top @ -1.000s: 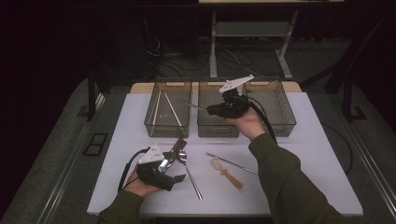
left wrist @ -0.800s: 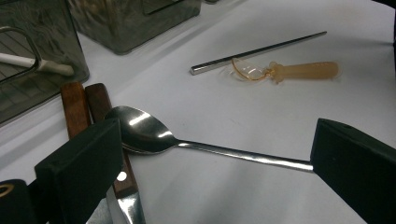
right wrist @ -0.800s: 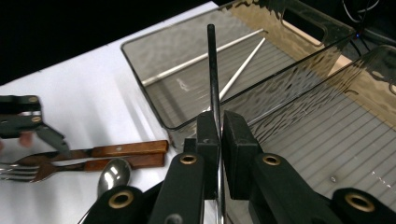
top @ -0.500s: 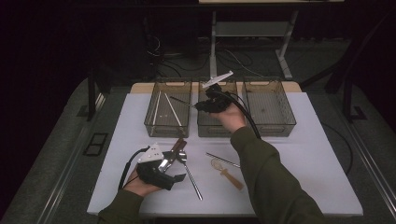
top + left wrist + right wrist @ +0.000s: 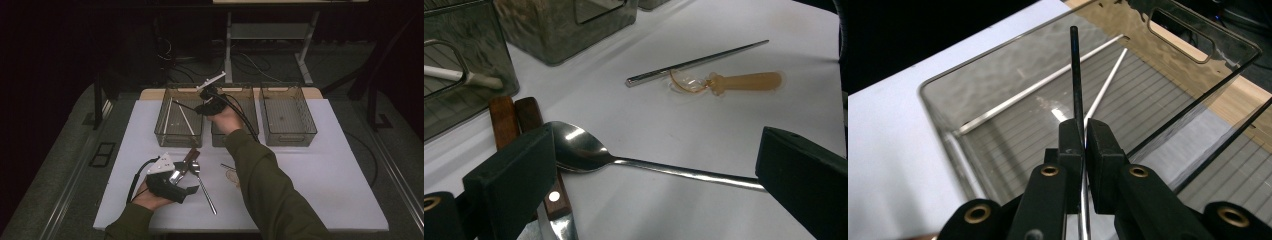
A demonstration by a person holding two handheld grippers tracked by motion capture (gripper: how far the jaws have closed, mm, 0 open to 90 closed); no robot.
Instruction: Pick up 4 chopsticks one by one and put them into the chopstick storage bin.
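A white table top carries three clear bins in a row along its far edge: the left bin, the middle bin and the right bin, all side by side. The person's right arm reaches from about 6 o'clock toward 12 o'clock, and the right gripper hangs over the gap between the left and middle bins. Its jaws are pressed together on a dark thin chopstick, pinching it near one end; in the right gripper view the stick points away from the jaws, out over the left bin, where two pale sticks lie crossed on the ribbed floor. The left gripper rests at about 7 o'clock on the table, jaws spread wide and holding nothing. Between those jaws lies a metal spoon, its bowl just beside a knife with a wooden handle. Farther off, toward 1 o'clock in the left gripper view, a metal chopstick touches a small clear spoon with a tan handle.
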